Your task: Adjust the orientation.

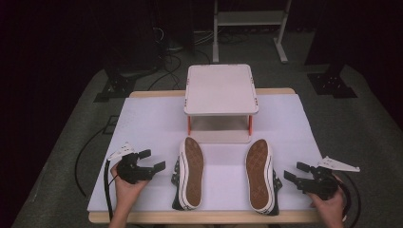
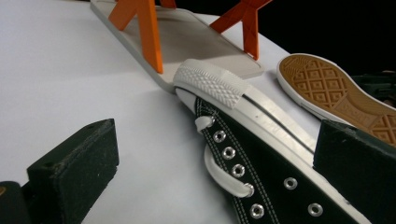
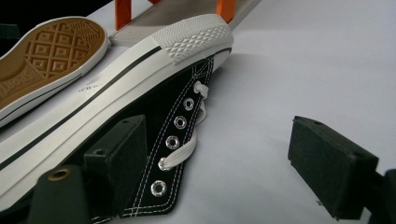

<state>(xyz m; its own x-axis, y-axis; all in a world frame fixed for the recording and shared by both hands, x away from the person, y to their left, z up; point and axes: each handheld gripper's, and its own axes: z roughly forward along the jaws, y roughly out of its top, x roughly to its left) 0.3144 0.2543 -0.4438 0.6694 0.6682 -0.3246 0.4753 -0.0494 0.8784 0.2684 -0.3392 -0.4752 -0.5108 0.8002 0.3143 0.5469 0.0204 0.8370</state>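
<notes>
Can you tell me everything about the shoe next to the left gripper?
The left shoe is a black canvas sneaker with a white rubber rim, textured toe bumper, silver eyelets and a white lace. It lies tipped over on the white table cover, its brown patterned sole facing up, toe pointing at the small shelf. The open left gripper sits just beside it, not gripping it.

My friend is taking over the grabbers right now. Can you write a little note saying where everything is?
Left gripper: open, holding nothing, just left of the left shoe.
Right gripper: open, holding nothing, just right of the right shoe.
Both shoes lie tipped with soles showing, side by side in front of the small two-level rack on the white table cover.
Done: neither shoe is gripped yet; the rack holds nothing.
Left: probably grip each shoe and put it on the rack.
</notes>
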